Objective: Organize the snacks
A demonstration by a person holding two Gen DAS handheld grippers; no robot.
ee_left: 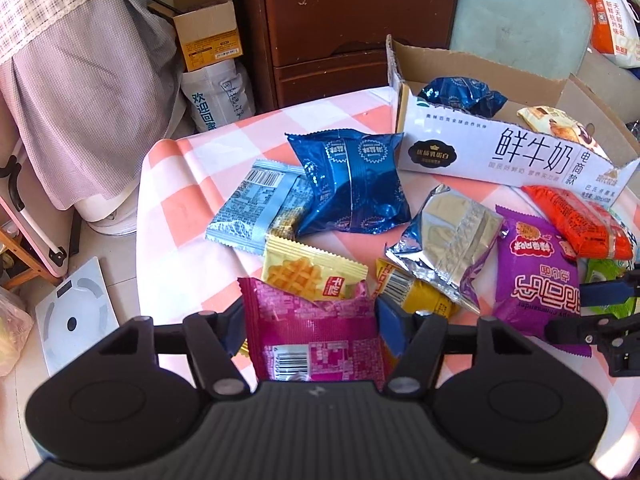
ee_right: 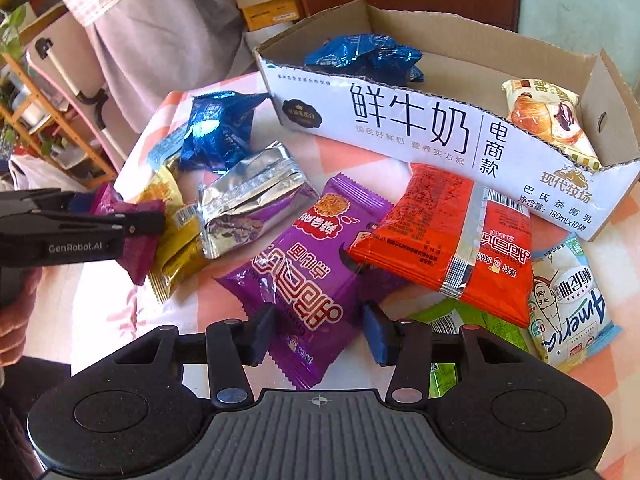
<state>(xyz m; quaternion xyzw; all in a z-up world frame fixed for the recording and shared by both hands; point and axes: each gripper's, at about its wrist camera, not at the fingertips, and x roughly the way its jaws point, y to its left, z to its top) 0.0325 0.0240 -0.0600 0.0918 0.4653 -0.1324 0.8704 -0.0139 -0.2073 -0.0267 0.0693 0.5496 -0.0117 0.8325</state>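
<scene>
My left gripper [ee_left: 310, 320] is shut on a magenta snack packet [ee_left: 316, 332], held just above the table; it also shows in the right wrist view [ee_right: 132, 240]. My right gripper [ee_right: 318, 332] is open, its jaws on either side of a purple snack packet [ee_right: 308, 276] lying on the table. A white milk carton box [ee_right: 420, 128] at the back holds a blue packet [ee_right: 368, 56] and a bread packet [ee_right: 548, 116]. Loose on the table: a red packet [ee_right: 448, 240], a silver packet [ee_right: 248, 196], a blue packet [ee_left: 352, 180], a yellow waffle packet [ee_left: 308, 272].
The round table has a pink-and-white checked cloth [ee_left: 224, 144]. A light-blue packet [ee_left: 256, 204], a gold packet [ee_left: 416, 292], a green packet [ee_right: 460, 320] and a white-blue packet [ee_right: 568, 308] also lie there. Beyond the table stand a brown drawer cabinet [ee_left: 352, 20] and cardboard boxes [ee_left: 208, 36].
</scene>
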